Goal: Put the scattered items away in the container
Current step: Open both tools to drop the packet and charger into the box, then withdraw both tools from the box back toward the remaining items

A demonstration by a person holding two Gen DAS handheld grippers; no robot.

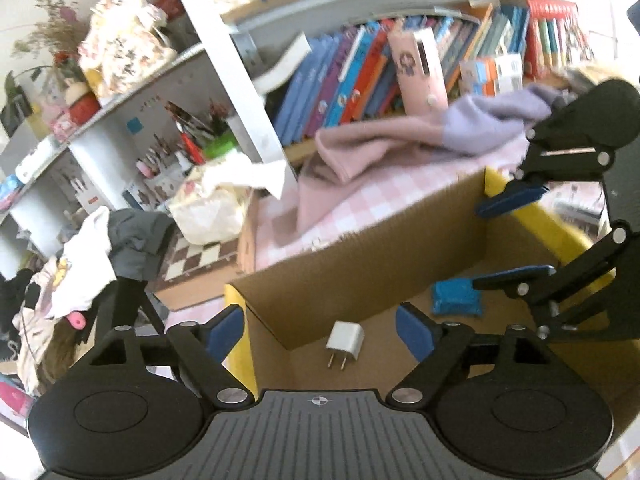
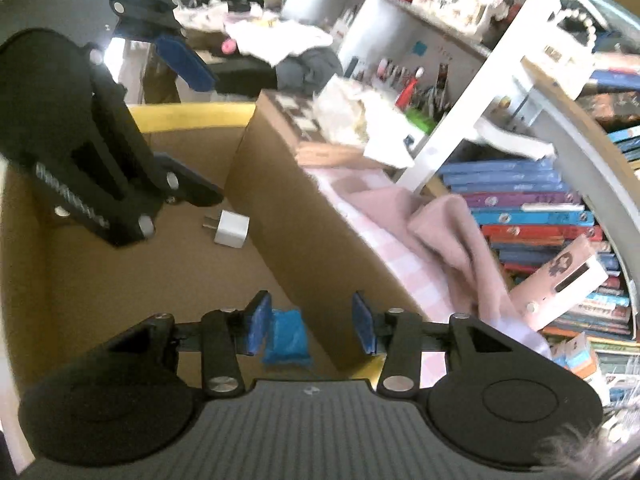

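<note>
A cardboard box [image 1: 360, 264] with yellow-edged flaps stands open on a pink checked cloth. A white plug adapter [image 1: 345, 342] and a blue packet [image 1: 456, 298] lie on its floor. My left gripper [image 1: 320, 330] is open and empty above the adapter. My right gripper [image 1: 512, 236] shows at the right, open over the box. In the right wrist view, my right gripper [image 2: 312, 326] is open and empty above the blue packet [image 2: 287, 338]. The adapter [image 2: 231, 229] lies beyond, near my left gripper [image 2: 188, 116], inside the box [image 2: 304, 232].
A pink and lilac garment [image 1: 400, 140] lies on the checked cloth [image 1: 340, 216] behind the box. White shelves hold books [image 1: 360, 80], pens and a pink box [image 1: 422, 68]. A chessboard box [image 1: 208, 260] with a white bag on it and a clothes pile [image 1: 100, 256] are at the left.
</note>
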